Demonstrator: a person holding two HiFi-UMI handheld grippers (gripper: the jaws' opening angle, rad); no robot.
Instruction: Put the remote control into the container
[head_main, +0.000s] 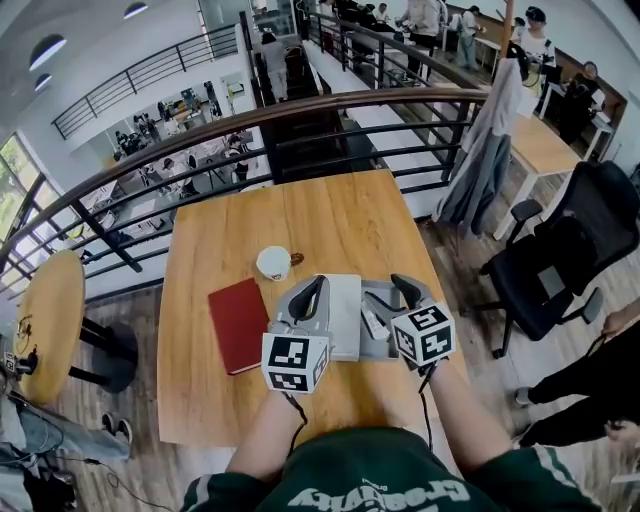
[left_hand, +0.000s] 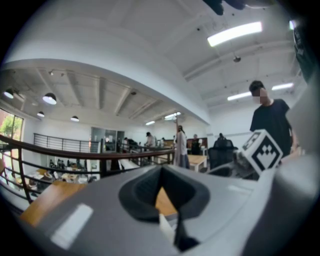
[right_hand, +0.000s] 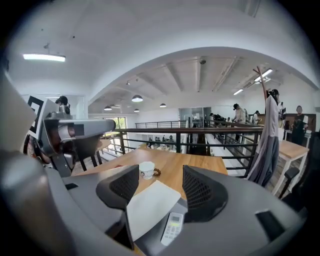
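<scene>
A white remote control (head_main: 372, 322) lies in a grey open container (head_main: 381, 346) on the wooden table (head_main: 330, 220), beside a flat white lid or sheet (head_main: 345, 312). My right gripper (head_main: 388, 290) hovers open just above the remote, which the right gripper view shows low between the jaws, remote (right_hand: 173, 227) beside the white sheet (right_hand: 150, 206). My left gripper (head_main: 312, 292) is shut and empty, over the white sheet's left edge. In the left gripper view its fingers (left_hand: 145, 187) meet with only a small gap below.
A white cup (head_main: 273, 262) stands beyond the white sheet, and a red notebook (head_main: 238, 324) lies to the left. A black railing (head_main: 300, 130) runs behind the table. A black office chair (head_main: 560, 265) and a hung coat (head_main: 485, 150) are at right.
</scene>
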